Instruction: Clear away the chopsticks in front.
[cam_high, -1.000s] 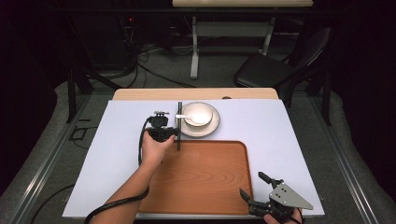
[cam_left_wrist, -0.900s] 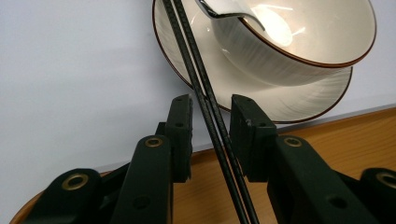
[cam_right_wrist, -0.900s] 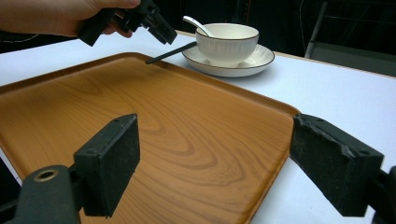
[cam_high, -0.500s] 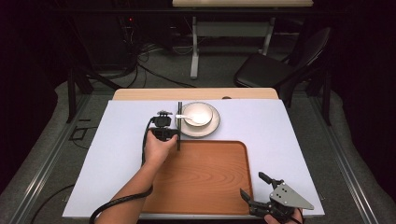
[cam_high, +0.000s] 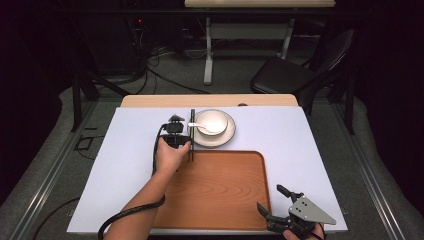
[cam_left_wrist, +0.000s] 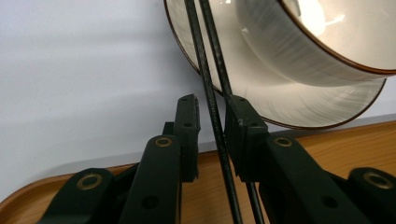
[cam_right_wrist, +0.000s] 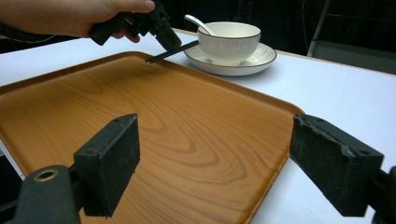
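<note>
A pair of black chopsticks (cam_high: 192, 135) lies along the left rim of a white plate (cam_high: 223, 140), near end over the wooden tray's (cam_high: 220, 190) far edge. The plate carries a white bowl (cam_high: 215, 119) with a white spoon (cam_high: 199, 126) in it. My left gripper (cam_high: 187, 144) straddles the chopsticks (cam_left_wrist: 215, 116); its jaws have just been closing, and a narrow gap still shows at the left pad (cam_left_wrist: 187, 126). My right gripper (cam_high: 270, 197) hovers open at the tray's near right corner, nothing between its pads (cam_right_wrist: 112, 158). The right gripper view shows the left gripper (cam_right_wrist: 163, 35) on the chopsticks (cam_right_wrist: 173, 50).
A white sheet (cam_high: 320, 150) covers the table around the tray. The tray's surface (cam_right_wrist: 163, 116) is bare wood. Beyond the far edge stand a black chair (cam_high: 295, 75), a table leg and cables on the floor.
The left hand has barely shifted along the chopsticks. The right gripper has kept still.
</note>
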